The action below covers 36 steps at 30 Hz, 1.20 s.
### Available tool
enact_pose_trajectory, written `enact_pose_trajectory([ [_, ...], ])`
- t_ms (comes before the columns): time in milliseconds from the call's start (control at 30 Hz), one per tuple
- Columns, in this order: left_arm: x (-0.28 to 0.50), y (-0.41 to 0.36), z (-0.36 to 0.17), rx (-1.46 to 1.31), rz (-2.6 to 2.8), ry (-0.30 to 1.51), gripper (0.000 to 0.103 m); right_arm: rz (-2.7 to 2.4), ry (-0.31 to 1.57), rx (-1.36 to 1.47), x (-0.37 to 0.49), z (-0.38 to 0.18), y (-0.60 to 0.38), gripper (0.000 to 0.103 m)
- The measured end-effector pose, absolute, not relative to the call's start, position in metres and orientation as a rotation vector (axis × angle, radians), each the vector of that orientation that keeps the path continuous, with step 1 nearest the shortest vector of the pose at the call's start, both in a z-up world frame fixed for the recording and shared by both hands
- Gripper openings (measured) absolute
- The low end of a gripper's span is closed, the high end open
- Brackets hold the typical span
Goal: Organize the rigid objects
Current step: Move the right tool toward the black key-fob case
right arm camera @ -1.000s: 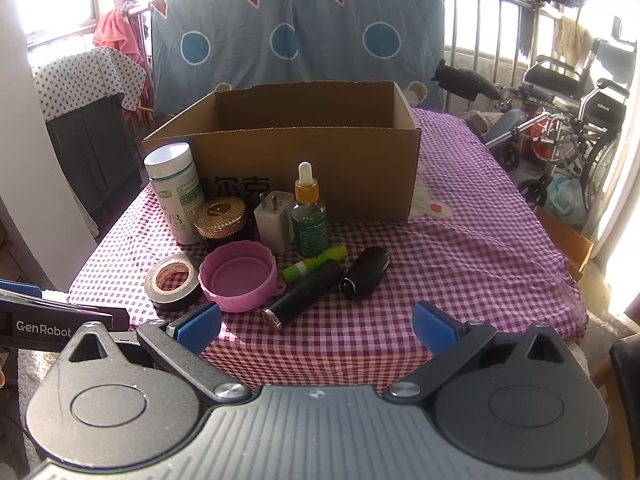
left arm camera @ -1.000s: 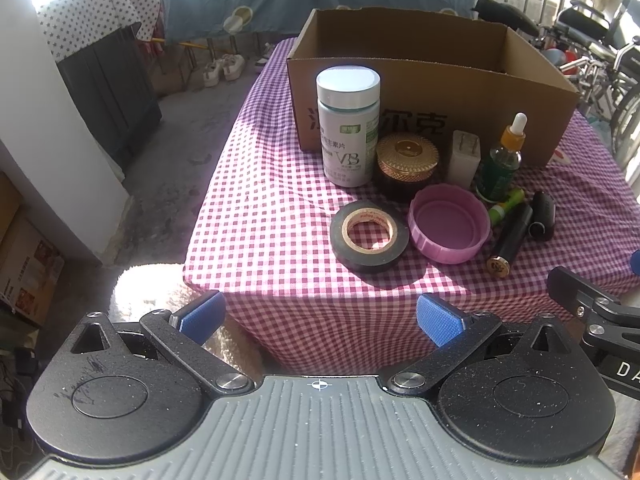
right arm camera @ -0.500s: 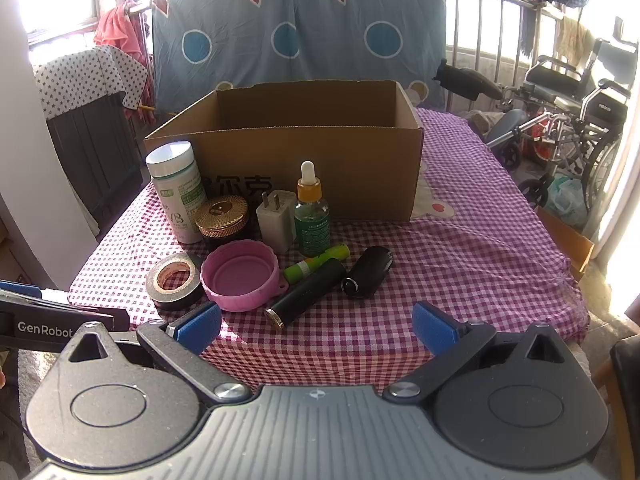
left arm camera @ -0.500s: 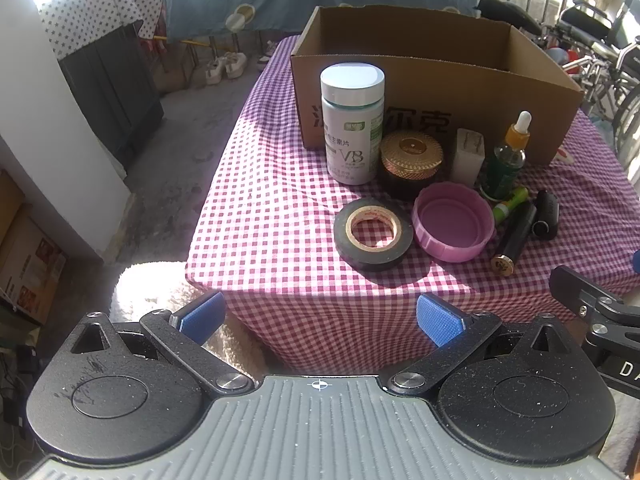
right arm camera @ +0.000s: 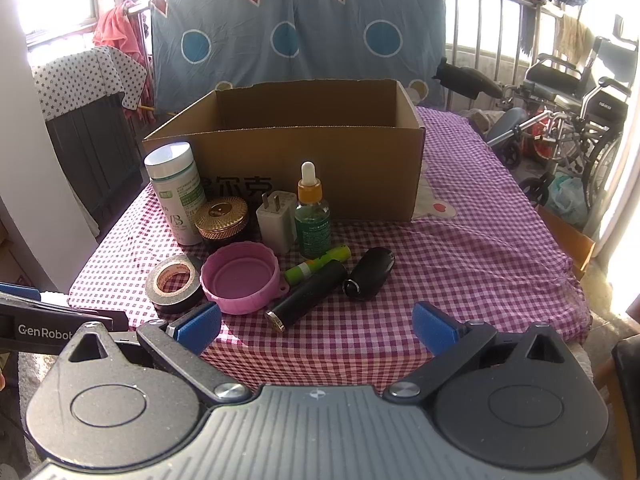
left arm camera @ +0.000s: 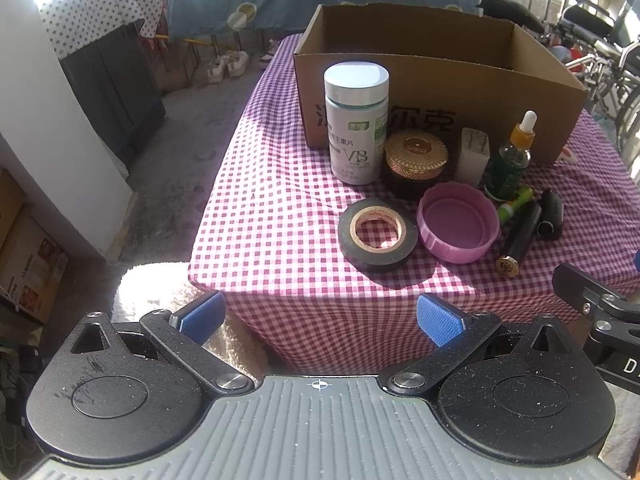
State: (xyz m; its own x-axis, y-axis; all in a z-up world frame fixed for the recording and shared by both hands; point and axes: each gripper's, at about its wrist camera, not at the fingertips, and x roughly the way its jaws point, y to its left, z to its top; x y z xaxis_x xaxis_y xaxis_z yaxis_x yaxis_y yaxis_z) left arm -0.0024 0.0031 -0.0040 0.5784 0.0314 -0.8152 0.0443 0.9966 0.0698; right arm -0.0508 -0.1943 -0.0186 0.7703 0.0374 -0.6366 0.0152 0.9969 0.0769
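On the checked tablecloth (left arm camera: 272, 216) an open cardboard box (left arm camera: 436, 92) stands at the back; its inside is hidden. In front of it stand a white pill bottle (left arm camera: 356, 124), a gold-lidded jar (left arm camera: 416, 156), a white plug adapter (left arm camera: 474, 156) and a dropper bottle (left arm camera: 514, 156). Nearer lie a black tape roll (left arm camera: 378, 234), a pink lid (left arm camera: 458, 222), a green tube (right arm camera: 318, 265), a black tube (right arm camera: 308, 294) and a black oval case (right arm camera: 370, 267). My left gripper (left arm camera: 320, 316) and right gripper (right arm camera: 316, 322) are open and empty, before the table's front edge.
A wheelchair (right arm camera: 568, 108) stands to the right of the table. A dark cabinet (left arm camera: 112, 80) with a dotted cloth is at the left. A blue sheet (right arm camera: 296, 36) hangs behind the box. The floor (left arm camera: 176, 160) drops away left of the table.
Both grippers have moved slightly closer to the table; the left view has shifted a little. No object has moved.
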Motion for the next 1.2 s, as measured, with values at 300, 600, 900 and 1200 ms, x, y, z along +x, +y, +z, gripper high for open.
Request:
enact_pose_trajectory([
  [300, 0.005, 0.004, -0.004, 0.09, -0.006, 0.962, 0.102, 0.011, 0.696, 0.081, -0.046, -0.018, -0.194, 0.103],
  [600, 0.017, -0.002, -0.005, 0.103, -0.026, 0.957, 0.102, -0.012, 0.694, 0.097, -0.033, -0.019, -0.2, 0.103],
  [900, 0.029, -0.031, -0.005, 0.097, -0.274, 0.871, 0.102, -0.103, 0.644, 0.18, -0.028, -0.023, -0.248, 0.103],
  [1200, 0.043, -0.077, -0.01, 0.12, -0.537, 0.788, 0.095, -0.081, 0.706, 0.285, 0.003, -0.039, -0.284, 0.069],
])
